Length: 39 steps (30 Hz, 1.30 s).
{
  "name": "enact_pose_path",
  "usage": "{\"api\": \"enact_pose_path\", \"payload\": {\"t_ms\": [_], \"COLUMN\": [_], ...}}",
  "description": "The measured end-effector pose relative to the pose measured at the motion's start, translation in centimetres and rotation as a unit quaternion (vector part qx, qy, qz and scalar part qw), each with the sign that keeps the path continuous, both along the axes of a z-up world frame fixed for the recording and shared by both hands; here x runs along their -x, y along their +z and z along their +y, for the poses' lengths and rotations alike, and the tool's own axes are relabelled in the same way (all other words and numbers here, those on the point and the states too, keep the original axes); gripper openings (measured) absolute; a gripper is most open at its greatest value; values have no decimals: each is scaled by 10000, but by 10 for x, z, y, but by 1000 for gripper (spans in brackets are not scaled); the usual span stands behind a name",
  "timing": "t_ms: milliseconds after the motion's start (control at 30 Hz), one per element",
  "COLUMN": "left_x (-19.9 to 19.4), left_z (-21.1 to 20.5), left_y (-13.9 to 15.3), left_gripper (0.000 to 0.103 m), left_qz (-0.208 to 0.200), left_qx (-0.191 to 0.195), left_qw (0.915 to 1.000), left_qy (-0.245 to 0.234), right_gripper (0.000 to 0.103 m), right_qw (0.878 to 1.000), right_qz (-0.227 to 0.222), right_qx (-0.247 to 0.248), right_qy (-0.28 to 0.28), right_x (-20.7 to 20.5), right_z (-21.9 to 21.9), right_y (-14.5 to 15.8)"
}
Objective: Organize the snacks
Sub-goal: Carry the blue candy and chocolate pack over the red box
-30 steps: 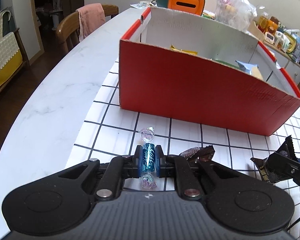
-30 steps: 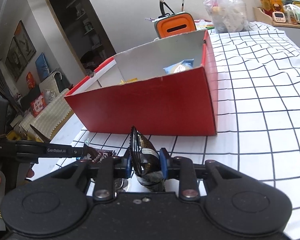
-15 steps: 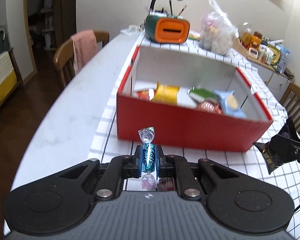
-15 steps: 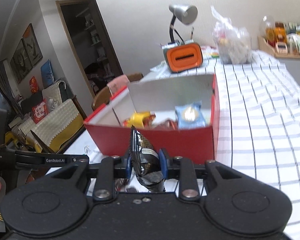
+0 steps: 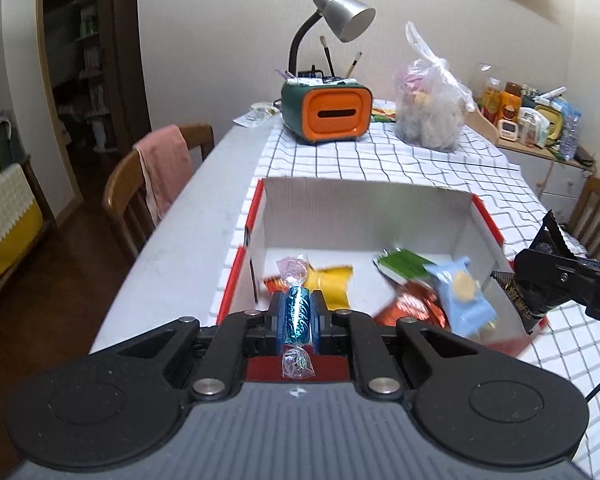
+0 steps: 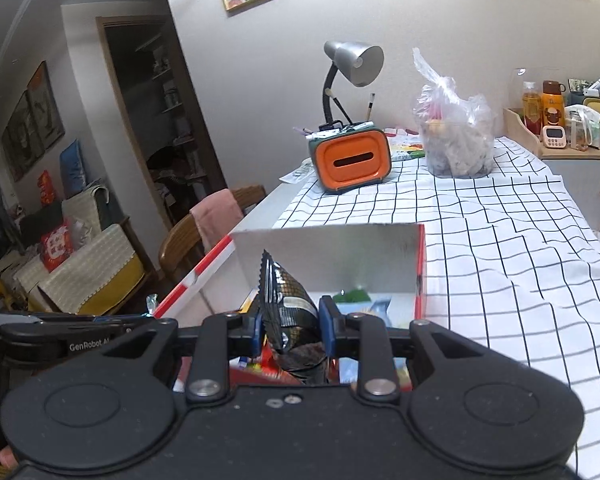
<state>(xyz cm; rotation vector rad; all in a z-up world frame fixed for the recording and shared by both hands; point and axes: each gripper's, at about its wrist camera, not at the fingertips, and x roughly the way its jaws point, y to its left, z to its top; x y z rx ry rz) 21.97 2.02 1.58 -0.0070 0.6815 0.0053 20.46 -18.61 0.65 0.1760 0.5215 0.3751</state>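
1. Left gripper (image 5: 296, 316) is up over the near wall of the red box (image 5: 488, 216), jaws clamped on a blue foil candy (image 5: 296, 314) with clear twisted ends, its long axis pointing away from the camera.
2. The candy sits above the box's near-left corner, clear of the snacks below it.
3. Down inside the box: a yellow packet (image 5: 332, 286) just past the candy, a green packet (image 5: 406, 266) toward the back, a shiny red wrapper (image 5: 414, 308) and a light blue pouch (image 5: 462, 294) leaning against the right side.
4. Right gripper (image 6: 292, 326) hangs over the box's near-right part, jaws squeezed onto a dark chequered snack packet (image 6: 286, 300), its serrated end sticking up.
5. From the left wrist view that same dark packet shows at the right edge, level with the box's right wall; whether it is past the rim there, I cannot tell.
6. The box stands on the white gridded cloth (image 6: 500, 264) covering the counter (image 5: 196, 208), which is bare white along the left.
7. Farther back on the cloth: an orange-fronted organizer (image 5: 330, 112) with brushes in it, a silver desk lamp (image 5: 342, 16) rising behind it, and a knotted clear plastic bag (image 5: 430, 108) to its right.
8. A wooden chair (image 5: 128, 196) with a pink towel (image 5: 166, 168) draped over its back stands beside the counter's left edge.
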Motion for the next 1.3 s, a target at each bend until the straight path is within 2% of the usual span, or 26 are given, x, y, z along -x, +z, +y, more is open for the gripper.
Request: {"api": "enact_pose_path", "payload": {"t_ms": [167,367,633,1000,1200,1267,1300], "left_x": [-30,-63,-85,-92,-91,-88,-87], "left_z": [-2,1,2,-2,-2,-3,-3], "left_y": [-6,-24,-46,-71,-75,-75,-74], "left_gripper": [12,12,12,12,13,16,20], "left_qz": [49,313,568,906,972,948,929], "left_qx": [-47,-6,16,-37,85,86,85], "left_qw": [10000,9995,9984,9959,9952,9954,9956], "left_qy": [32,62,60,11,65,46,46], "right_gripper": [27,27,27,27,27,28,28], "right_qw": [10000,9993,9973,9949,9941,9938,9937], "right_qz": [65,349,721,969,1034,1060,1074], "right_qx": [15,13,49,278,303,292,270], "right_qy": [-55,-138,-162,-86,-136,-178,-193], "right_x": [-27,-63,-95,-101,-99,-98,-98], "right_z": [7,13,22,33,33,32,31], "right_y": [-4,-20,-41,-55,-55,-56,-55]}}
